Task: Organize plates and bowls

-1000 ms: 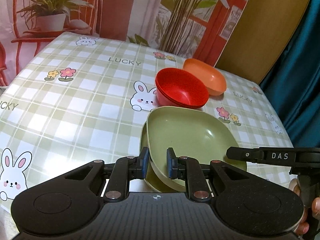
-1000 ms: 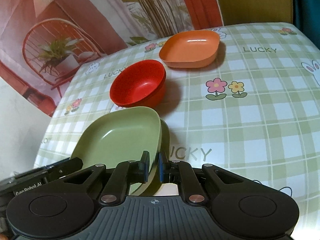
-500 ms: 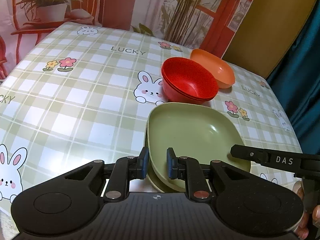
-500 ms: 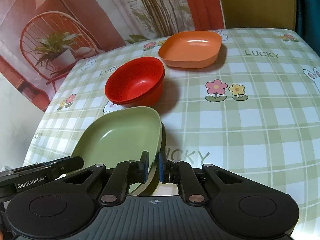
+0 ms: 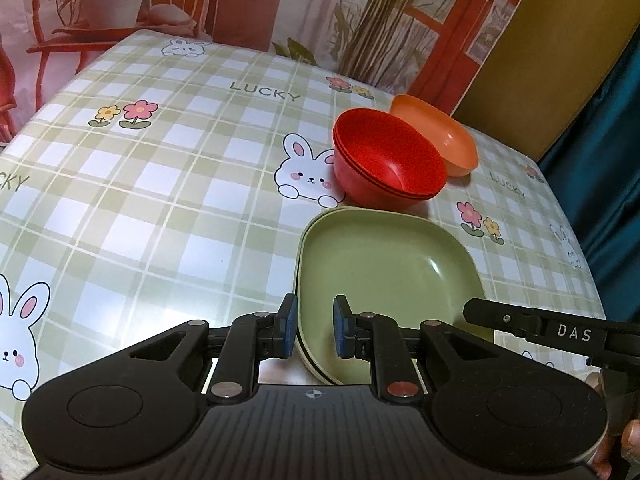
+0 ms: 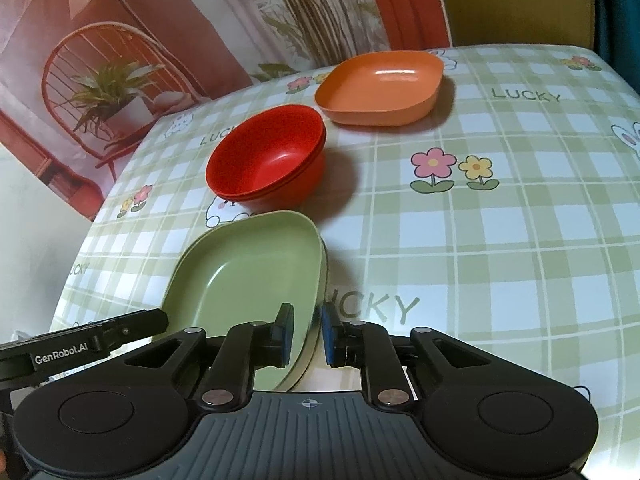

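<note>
On the counter [image 5: 168,184], from left to right, the left gripper [image 5: 314,332] was clamped on the near rim of the stacked green plates [image 5: 384,276]; the right gripper [image 6: 306,334] was opening, the plates' other rim between its pads. Beyond stood nested red bowls [image 6: 268,160], then a lone orange plate [image 6: 380,88]. Stacking appeared mostly done; release remained.

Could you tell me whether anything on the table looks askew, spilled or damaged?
Nothing looks spilled or damaged. The green plates are stacked, with the rims not quite aligned, both tools at their near rim. The red bowls sit nested, and the orange plate lies flat behind them.
</note>
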The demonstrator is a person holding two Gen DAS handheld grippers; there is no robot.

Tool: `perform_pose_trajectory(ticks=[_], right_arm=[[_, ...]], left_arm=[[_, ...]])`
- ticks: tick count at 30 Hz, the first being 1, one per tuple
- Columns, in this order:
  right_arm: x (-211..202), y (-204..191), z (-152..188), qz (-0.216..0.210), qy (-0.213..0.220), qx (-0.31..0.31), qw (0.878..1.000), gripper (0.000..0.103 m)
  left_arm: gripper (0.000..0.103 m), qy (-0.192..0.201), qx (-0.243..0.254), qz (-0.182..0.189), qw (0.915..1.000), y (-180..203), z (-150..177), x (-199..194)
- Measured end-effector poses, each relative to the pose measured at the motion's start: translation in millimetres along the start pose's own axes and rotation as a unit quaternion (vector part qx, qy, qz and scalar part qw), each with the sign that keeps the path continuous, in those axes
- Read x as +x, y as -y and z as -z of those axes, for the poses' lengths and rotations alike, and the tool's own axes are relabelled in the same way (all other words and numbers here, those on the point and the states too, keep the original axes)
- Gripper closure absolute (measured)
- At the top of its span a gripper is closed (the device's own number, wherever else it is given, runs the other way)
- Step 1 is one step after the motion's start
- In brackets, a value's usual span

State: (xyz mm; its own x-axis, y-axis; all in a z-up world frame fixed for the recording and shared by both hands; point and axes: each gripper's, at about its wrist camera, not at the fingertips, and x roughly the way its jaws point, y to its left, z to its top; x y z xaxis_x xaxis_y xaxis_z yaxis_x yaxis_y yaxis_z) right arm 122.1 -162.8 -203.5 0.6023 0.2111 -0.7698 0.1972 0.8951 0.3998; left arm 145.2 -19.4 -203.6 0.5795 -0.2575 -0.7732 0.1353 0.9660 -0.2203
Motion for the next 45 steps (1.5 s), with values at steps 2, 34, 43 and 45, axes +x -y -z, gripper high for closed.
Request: perform_pose_trajectory(ticks=[2, 34, 43, 45], right_arm=[[0, 1, 1, 0.003, 0.001, -0.001, 1.0, 0.088], [-33, 40, -39, 0.002, 0.073, 0.029, 0.997, 0.085], [-52, 66, -64, 0.032, 0.12, 0.029, 0.992, 0.085], [-56, 71, -68, 0.035, 0.126, 0.03, 0.991, 0.085]], left_arm=[[0.084, 0.002, 0.001, -0.001, 1.0, 1, 1, -1], [0.084, 0.084, -0.021, 0.014, 0.9961, 0, -30, -37], [0.084, 0.123, -0.011, 0.012, 0.9923, 9, -61, -52], [0.084, 0.13, -0.008, 0.016, 0.9914, 13, -66, -56]])
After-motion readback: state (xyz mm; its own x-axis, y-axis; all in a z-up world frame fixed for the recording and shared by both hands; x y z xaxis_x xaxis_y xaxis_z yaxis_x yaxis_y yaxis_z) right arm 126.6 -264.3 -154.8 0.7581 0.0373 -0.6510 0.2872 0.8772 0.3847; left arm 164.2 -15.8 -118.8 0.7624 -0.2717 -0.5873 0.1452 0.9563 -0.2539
